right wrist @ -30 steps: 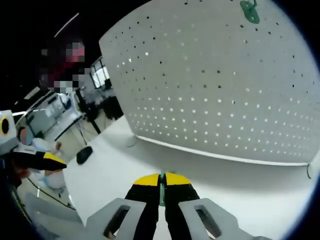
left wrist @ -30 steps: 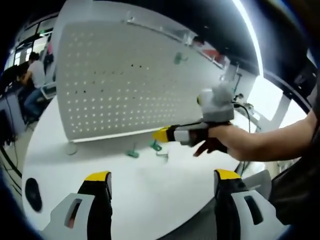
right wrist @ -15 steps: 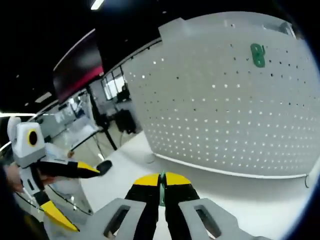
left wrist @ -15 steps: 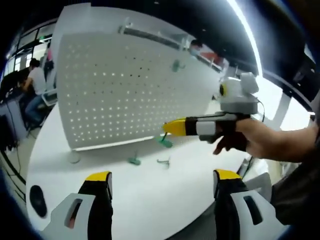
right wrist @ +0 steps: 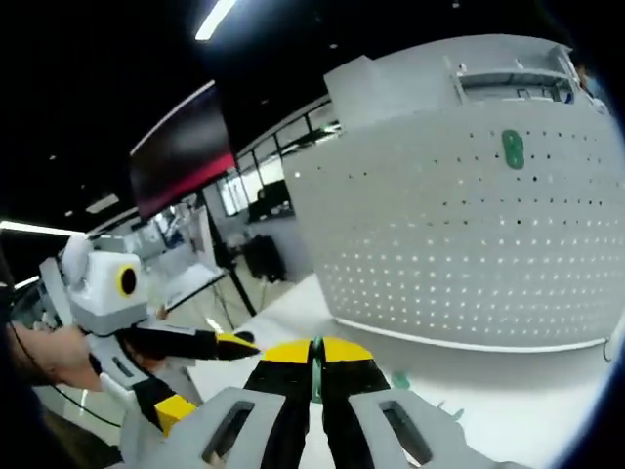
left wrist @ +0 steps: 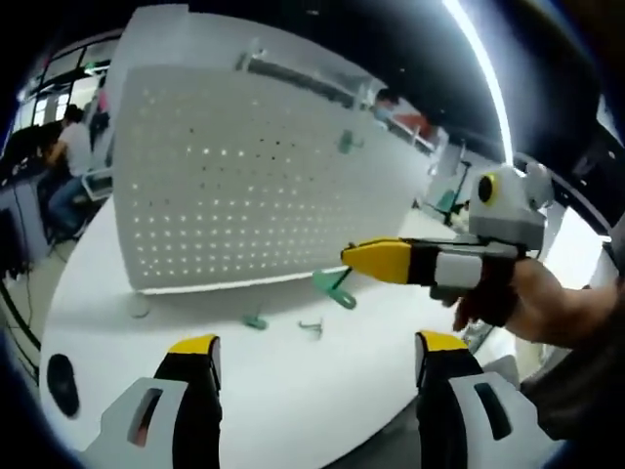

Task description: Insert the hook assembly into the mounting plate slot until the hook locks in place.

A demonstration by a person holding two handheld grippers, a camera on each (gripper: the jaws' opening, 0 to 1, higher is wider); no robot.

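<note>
Your right gripper (right wrist: 314, 354), jaws clamped on a green hook (right wrist: 315, 376), is well short of the pegboard (right wrist: 469, 244) at 1 o'clock; your left gripper (left wrist: 311, 344) is wide open and empty; insertion remains.

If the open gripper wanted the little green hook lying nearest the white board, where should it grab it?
Probably from above, jaws astride its middle. The green hook lies flat on the table, so little sticks up to pinch. It is too small to see its shape. The left gripper is open.
</note>
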